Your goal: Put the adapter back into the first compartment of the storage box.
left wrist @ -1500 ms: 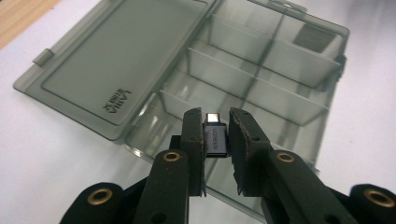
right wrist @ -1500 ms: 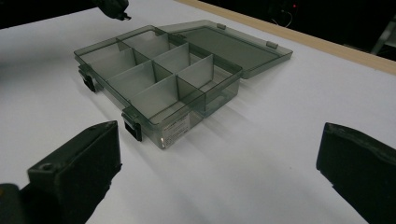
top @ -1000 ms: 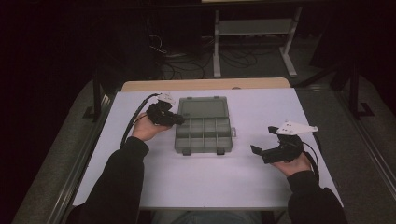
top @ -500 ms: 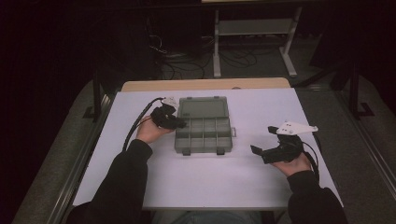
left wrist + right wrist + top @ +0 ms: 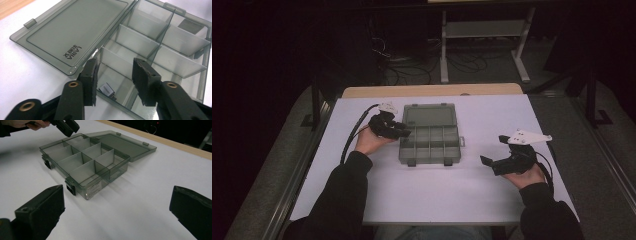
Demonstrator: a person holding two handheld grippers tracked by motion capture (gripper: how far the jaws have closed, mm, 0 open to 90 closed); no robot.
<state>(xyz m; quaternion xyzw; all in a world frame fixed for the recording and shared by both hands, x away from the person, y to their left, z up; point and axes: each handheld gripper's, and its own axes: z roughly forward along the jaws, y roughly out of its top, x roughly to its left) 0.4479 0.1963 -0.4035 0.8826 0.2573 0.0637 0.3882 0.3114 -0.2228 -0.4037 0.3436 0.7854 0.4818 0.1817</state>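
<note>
- At the left edge of the smoky grey transparent plastic compartment box (image 5: pixel 430 144), the left hand-held gripper (image 5: pixel 401 132) hovers with its jaws partly open, a moderate gap between them, holding nothing.
- Seen in the left gripper view, its jaws stand over the near corner compartment of the box (image 5: pixel 155 50), where a small dark labelled item (image 5: pixel 107 89) lies on the floor of the compartment; whether a jaw touches the box wall cannot be told.
- The box sits in the middle of the white tabletop (image 5: pixel 472 200), its flat hinged lid (image 5: pixel 429 114) folded fully back and lying flat on the far side.
- Well apart to the right, the right hand-held gripper (image 5: pixel 490 163) is held low over the tabletop with its jaws spread wide, gripping nothing and touching nothing; its jaws point towards the box.
- Compared with a second ago, the left hand-held gripper has moved from beside the box's far-left corner to over its left compartments; the right hand-held gripper and the box are as they were.
</note>
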